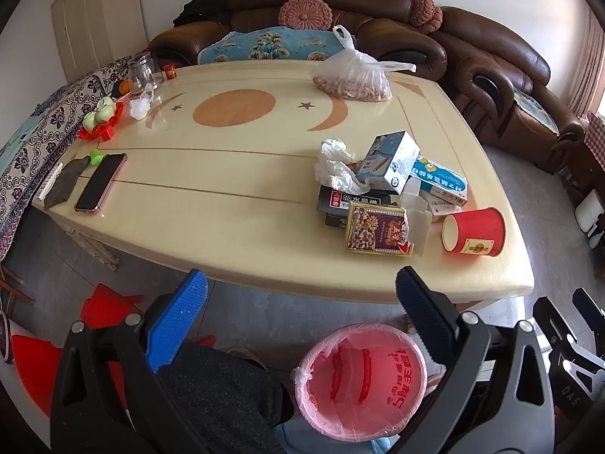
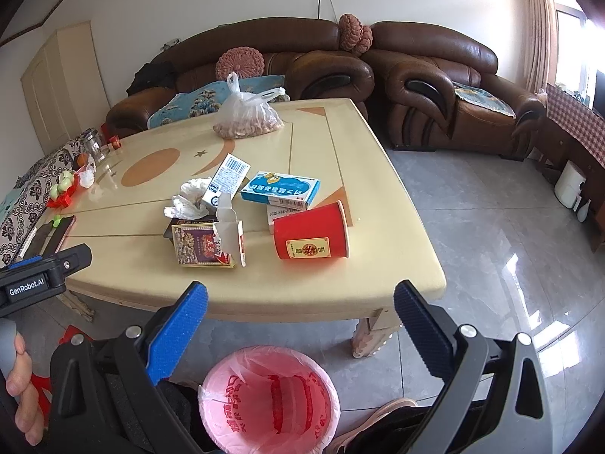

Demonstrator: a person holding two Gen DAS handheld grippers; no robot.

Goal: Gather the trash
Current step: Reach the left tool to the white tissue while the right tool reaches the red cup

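A brown leather sofa (image 2: 340, 60) runs along the far wall behind a cream tabletop (image 1: 227, 212) inlaid with an orange disc and crescents. Just below the tabletop's near edge, on the grey floor, stands a bin with a pink liner (image 2: 270, 397); I see it between my fingers in both views, and nothing shows inside it but the liner.

My left gripper (image 1: 302, 291) hangs in front of the near edge with its fingers spread wide and nothing between them. My right gripper (image 2: 300, 299) is the same, fingers wide and bare.

The trash lies in a heap toward the near right part of the tabletop. A red paper cup (image 2: 310, 232) lies on its side nearest the corner. Just left of it sits a torn patterned box (image 2: 204, 246) with white card sticking out. Behind them a blue medicine box (image 2: 280, 189) rests on another carton, a pale blue-and-white box (image 1: 391, 160) leans tilted, and crumpled white tissue (image 1: 334, 166) touches that box.

Farther back is a clear bag of nuts (image 1: 353, 75). At the left edge a phone (image 1: 100, 181) lies flat.
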